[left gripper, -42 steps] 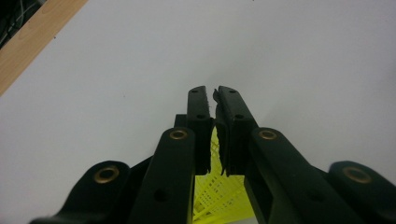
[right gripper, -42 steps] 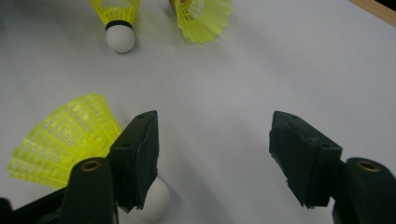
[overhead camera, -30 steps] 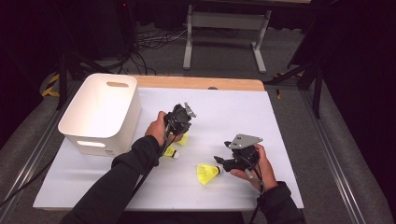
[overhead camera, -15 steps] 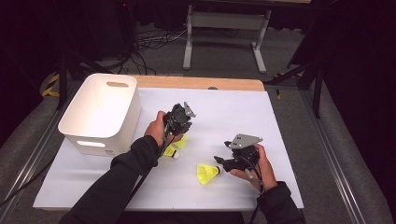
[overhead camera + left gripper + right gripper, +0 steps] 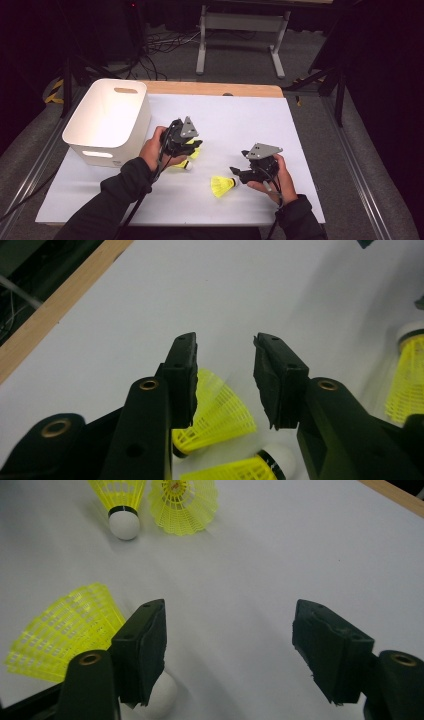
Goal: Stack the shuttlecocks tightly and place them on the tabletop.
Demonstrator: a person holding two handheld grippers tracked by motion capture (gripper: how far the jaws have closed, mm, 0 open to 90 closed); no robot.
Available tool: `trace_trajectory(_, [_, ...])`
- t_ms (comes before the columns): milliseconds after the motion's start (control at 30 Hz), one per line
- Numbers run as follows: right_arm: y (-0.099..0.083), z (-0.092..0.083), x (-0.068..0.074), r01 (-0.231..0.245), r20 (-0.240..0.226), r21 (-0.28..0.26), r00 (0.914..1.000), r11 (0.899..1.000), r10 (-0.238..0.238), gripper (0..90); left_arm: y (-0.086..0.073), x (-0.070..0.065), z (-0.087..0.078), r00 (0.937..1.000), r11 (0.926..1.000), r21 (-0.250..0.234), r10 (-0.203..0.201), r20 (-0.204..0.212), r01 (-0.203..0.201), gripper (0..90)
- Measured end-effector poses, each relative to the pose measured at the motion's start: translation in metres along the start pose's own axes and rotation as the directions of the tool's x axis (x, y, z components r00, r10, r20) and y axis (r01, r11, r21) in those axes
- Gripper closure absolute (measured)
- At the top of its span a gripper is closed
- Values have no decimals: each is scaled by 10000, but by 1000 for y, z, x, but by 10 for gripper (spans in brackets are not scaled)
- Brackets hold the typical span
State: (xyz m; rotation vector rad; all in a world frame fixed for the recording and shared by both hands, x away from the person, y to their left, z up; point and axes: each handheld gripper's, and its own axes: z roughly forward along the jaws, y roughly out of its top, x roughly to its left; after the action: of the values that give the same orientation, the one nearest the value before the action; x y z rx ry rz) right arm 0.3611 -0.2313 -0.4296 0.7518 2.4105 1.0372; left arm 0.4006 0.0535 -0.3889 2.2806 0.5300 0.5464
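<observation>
Hovering over the white desk, left tool with jaws part spread, just been opening, nothing pinched between the pads. Just below and behind its left jaw, a yellow shuttlecock lying on its side, skirt partly hidden by that jaw; a second shuttlecock just beneath it, white cork toward the right jaw. Seen from above, both lying right under this tool, touching or nearly so. Left of this tool, close by, a white bin with open top, its near wall just beside the hand. Ahead of the left tool, bare white surface running to the wooden edge.

Resting low near the desk's front, right tool with jaws spread wide, nothing between them. Just outside its left jaw, a third shuttlecock, cork tucked under that jaw's tip. Ahead of the right tool, open white surface, the other two shuttlecocks well apart at the far end.
</observation>
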Motion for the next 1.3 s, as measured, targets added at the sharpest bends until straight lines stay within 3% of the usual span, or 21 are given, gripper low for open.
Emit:
trace_trajectory(100, [0,-1,1,20,0,-32,10000,10000,-20,306,-9,-1,-11,9999,9993,-370,19,137,-14,565])
trace_trajectory(133, [0,-2,1,48,2,-94,10000,9999,-48,299,-21,-4,-21,9997,9976,-674,176,196,-162,492])
trace_trajectory(333, [0,-5,2,108,-42,-185,9999,9998,-108,294,-66,-20,-38,9963,9922,-1118,614,607,-543,375])
trace_trajectory(433, [-2,-6,3,146,-73,-227,9999,9996,-148,290,-91,-25,-38,9958,9919,-1194,533,748,-441,301])
trace_trajectory(533, [-5,-9,4,139,-102,-252,9998,9996,-141,284,-103,-25,-33,9960,9955,-821,525,726,-464,233])
trace_trajectory(667, [-9,-12,3,63,7,-333,10000,9994,-62,281,-111,-21,-21,9970,9975,-710,77,768,-22,221])
trace_trajectory(900, [-11,-9,3,124,-56,-297,9999,9995,-126,281,-116,-17,-6,9976,9979,-622,-153,674,195,258])
trace_trajectory(933, [-12,-8,3,192,-73,-244,9998,9995,-194,281,-118,-16,-4,9967,9974,-644,-261,768,311,313])
trace_trajectory(1000, [-12,-7,4,210,-84,-231,9997,9995,-212,281,-120,-13,-2,9962,9967,-660,-429,755,479,340])
trace_trajectory(1033, [-12,-6,4,225,-111,-190,9997,9996,-227,281,-121,-11,-2,9945,9963,-645,-503,914,563,416])
trace_trajectory(1133, [-12,-5,4,240,-129,-187,9996,9995,-242,281,-123,-8,-2,9947,9959,-599,-634,807,684,431])
trace_trajectory(1300, [-13,-3,5,237,-152,-122,9996,9996,-239,281,-124,-6,-3,9928,9938,-728,-774,910,841,650])
